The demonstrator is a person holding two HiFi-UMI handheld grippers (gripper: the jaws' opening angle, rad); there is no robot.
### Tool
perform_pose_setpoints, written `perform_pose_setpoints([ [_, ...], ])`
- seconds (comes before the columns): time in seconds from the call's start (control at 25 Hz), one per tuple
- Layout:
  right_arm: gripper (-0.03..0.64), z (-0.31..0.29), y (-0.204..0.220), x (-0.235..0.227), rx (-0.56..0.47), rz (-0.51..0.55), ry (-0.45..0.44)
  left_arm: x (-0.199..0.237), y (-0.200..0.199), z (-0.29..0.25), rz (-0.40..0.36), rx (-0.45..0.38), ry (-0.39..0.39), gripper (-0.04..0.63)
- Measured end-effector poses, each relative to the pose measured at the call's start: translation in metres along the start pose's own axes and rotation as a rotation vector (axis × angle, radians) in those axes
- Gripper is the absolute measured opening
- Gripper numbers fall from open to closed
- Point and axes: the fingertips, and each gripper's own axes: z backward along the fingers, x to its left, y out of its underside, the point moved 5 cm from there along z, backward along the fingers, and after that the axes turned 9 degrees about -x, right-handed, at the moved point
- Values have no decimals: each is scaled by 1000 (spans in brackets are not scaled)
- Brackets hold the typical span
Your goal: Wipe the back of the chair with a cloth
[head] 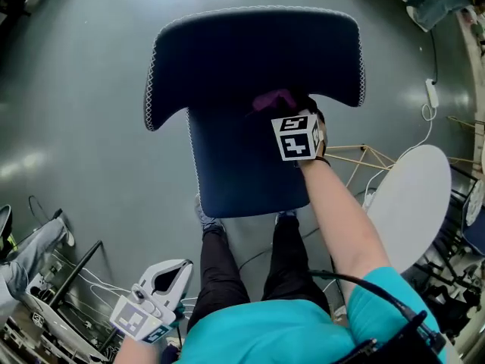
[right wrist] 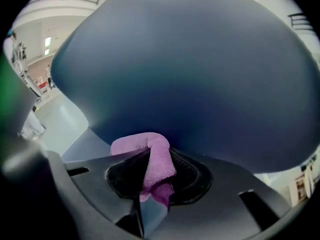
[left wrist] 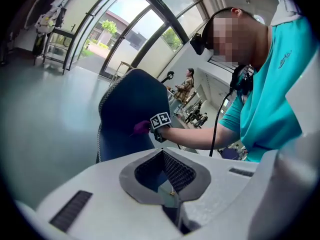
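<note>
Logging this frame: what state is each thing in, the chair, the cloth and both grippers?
chair: upright, its back toward the person.
cloth: bunched, clamped in the right gripper, against the chair back.
right gripper: shut on the cloth.
left gripper: shut, nothing between its jaws, held low, apart from the chair.

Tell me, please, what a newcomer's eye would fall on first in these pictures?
The big dark blue chair back fills the middle of the head view. Against it, the right gripper is shut on a purple cloth, holding it to the upholstery near the back's centre. The left gripper hangs shut and empty at the person's lower left, away from the chair.
</note>
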Motion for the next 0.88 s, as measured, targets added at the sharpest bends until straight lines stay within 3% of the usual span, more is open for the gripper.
perform_pose_setpoints([
  [0.28,88,20,61,-107,41,-305,103,-44,2,-67,-39,70,76,3],
  [0.52,87,36,69,-124,24,-295,90,-68,3,-87,-58,84,103,3],
  [0.68,87,39,60,-91,8,-239,12,-62,9,-79,-39,58,88,3],
  [0.88,87,20,14,16,-31,-75,-180,-39,13,-39,1,-5,35,3],
])
